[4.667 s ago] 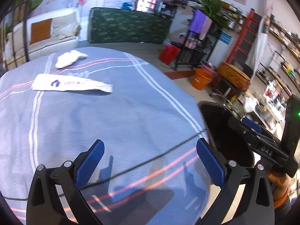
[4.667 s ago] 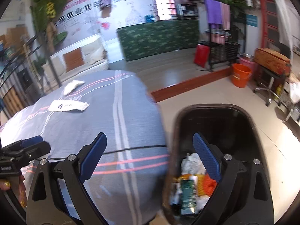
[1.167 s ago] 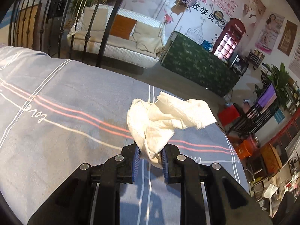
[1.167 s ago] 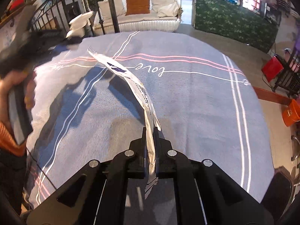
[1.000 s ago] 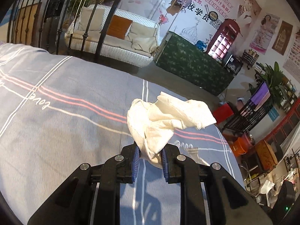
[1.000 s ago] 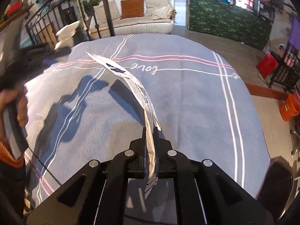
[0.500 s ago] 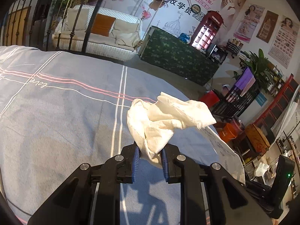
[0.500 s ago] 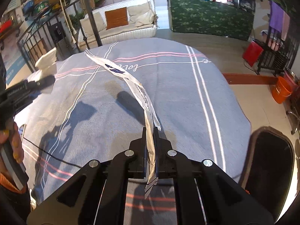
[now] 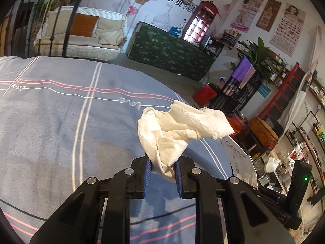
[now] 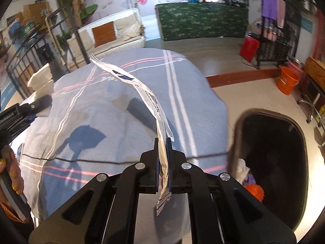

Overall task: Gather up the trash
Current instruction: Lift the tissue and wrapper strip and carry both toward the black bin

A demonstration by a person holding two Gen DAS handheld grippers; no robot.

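The trash bin [image 10: 270, 162] ran off the right wrist picture's right edge, its depths too dark to read. Small print on the wrapper [image 10: 150, 99] was too fine to read.

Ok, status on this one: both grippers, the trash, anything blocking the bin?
Left gripper shut on crumpled tissue. Right gripper shut on flat wrapper. Black bin open at bed's edge, path clear.

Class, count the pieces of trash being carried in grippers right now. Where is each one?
2. A crumpled tissue in the left gripper; a long printed wrapper in the right gripper.
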